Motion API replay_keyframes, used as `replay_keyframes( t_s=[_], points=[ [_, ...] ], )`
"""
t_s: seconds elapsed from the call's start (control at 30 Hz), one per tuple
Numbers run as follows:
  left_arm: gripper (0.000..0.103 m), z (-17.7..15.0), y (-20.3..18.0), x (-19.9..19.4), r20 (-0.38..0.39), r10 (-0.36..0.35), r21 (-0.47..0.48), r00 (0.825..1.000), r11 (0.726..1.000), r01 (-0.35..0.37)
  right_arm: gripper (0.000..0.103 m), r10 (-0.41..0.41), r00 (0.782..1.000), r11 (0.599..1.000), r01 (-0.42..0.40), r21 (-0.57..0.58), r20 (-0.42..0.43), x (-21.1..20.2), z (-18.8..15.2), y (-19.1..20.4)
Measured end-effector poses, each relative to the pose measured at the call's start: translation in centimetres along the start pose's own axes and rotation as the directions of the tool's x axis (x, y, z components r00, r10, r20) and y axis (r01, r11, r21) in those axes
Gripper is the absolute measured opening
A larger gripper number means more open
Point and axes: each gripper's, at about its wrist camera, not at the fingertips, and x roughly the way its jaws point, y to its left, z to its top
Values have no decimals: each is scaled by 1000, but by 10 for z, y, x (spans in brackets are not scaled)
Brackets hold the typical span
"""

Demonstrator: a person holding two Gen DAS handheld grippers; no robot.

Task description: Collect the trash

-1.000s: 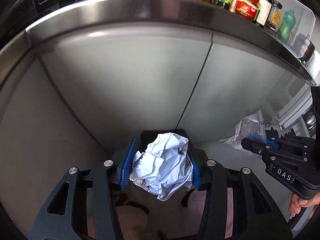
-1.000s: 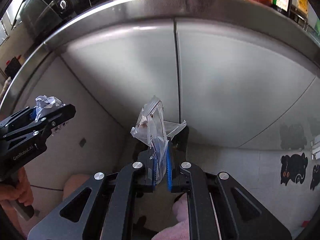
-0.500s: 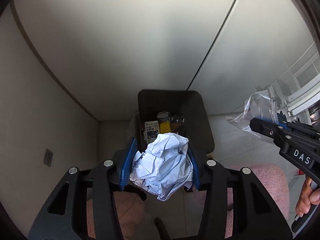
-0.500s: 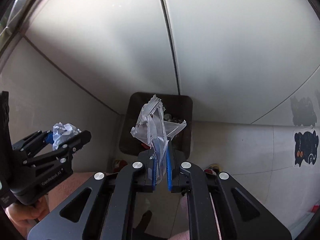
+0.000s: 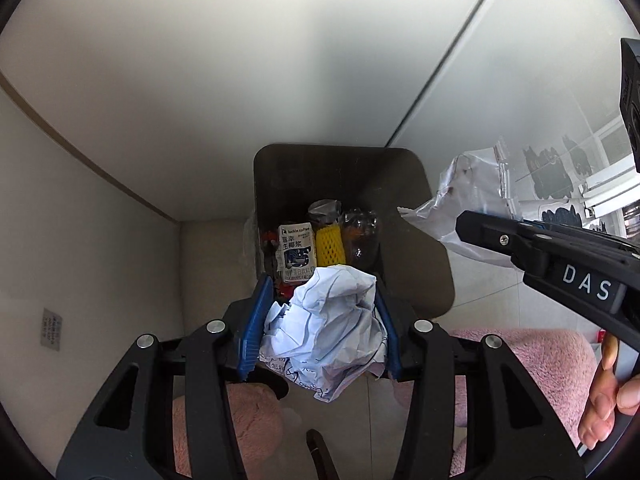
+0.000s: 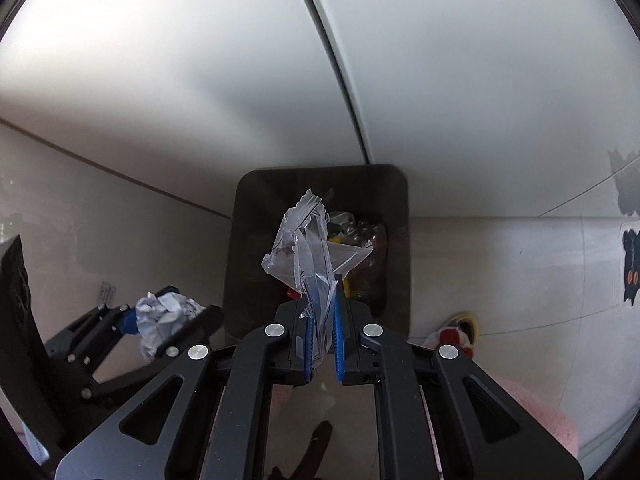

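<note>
Left wrist view: crumpled white paper ball (image 5: 326,334) sits between the blue pads (image 5: 254,334) of the left gripper (image 5: 322,330), jaws closed on it from both sides, paper bulging fwd and below. Held above near edge of dark trash bin (image 5: 424,240). Bin contents visible: coffee carton (image 5: 297,251), yellow foam net (image 5: 330,246), clear plastic bottle (image 5: 360,236).

Right wrist view: clear plastic wrapper (image 6: 310,248) pinched between pads of right gripper (image 6: 322,344), jaws nearly shut on its lower end; upper part stands free, over bin opening (image 6: 248,240). Same wrapper seen in left view at right of bin (image 5: 464,200).

Surroundings: bin stands on tiled floor (image 6: 500,272) against pale cabinet doors (image 6: 200,60). Pink slippers (image 5: 520,364) below the grippers.
</note>
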Motion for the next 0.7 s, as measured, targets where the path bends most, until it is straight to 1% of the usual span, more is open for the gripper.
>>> replay_keyframes(
  t_s=[0.07,0.1,0.17,0.23,0.27,0.3,0.33,0.37,0.4,0.43,0.47,0.5,0.53,0.57,0.6,0.63,0.67,0.7],
  points=[
    [46,3,1,4,-10,-5,-4,1000,1000,5,11,-1,1000,1000,1,4,-16,6,7,-1],
    [47,6,1,6,-13,-8,-6,1000,1000,8,13,-1,1000,1000,1,9,-19,8,9,0],
    [48,9,2,6,-16,-11,-11,1000,1000,11,13,14,1000,1000,-13,22,-27,11,13,1],
    [52,11,2,5,-11,-8,-10,1000,1000,8,16,23,999,1000,-23,20,-32,11,17,1],
    [57,11,1,3,-9,-9,-8,1000,1000,9,22,16,999,1000,-15,18,-31,12,20,2],
    [65,11,1,1,-4,-4,-6,1000,1000,4,28,11,1000,1000,-10,20,-27,12,22,2],
    [69,11,1,-1,3,3,-6,1000,1000,-3,49,12,1000,1000,-12,25,-22,10,24,1],
    [78,11,1,-3,10,7,-7,1000,1000,-7,68,12,1000,999,-12,31,-12,7,25,0],
    [87,11,2,-6,17,10,-9,1000,1000,-10,70,9,1000,999,-9,35,-2,5,27,-1],
    [90,10,3,-9,25,13,-12,1000,1000,-13,70,9,1000,999,-9,36,4,2,29,-1],
    [96,10,3,-13,30,17,-15,999,1000,-17,71,7,1000,999,-8,37,9,-1,30,-1],
    [95,9,4,-16,32,12,-17,999,1000,-11,74,-1,1000,999,0,38,17,-5,31,-1],
    [95,10,3,-18,28,5,-18,1000,1000,-5,82,-11,999,999,10,38,30,-9,33,-1],
    [95,9,3,-21,27,4,-16,1000,1000,-3,88,-17,999,999,16,38,43,-13,33,0],
    [95,10,3,-26,32,10,-14,999,1000,-10,91,-18,998,999,16,40,53,-19,33,0],
    [95,10,3,-30,41,17,-13,999,1000,-16,96,-21,998,999,19,40,64,-26,34,1],
    [95,10,3,-36,50,19,-17,999,1000,-18,100,-29,997,999,26,35,76,-33,34,2],
    [95,10,3,-43,59,19,-21,998,1000,-18,99,-37,995,999,35,29,91,-41,34,4]
  ],
)
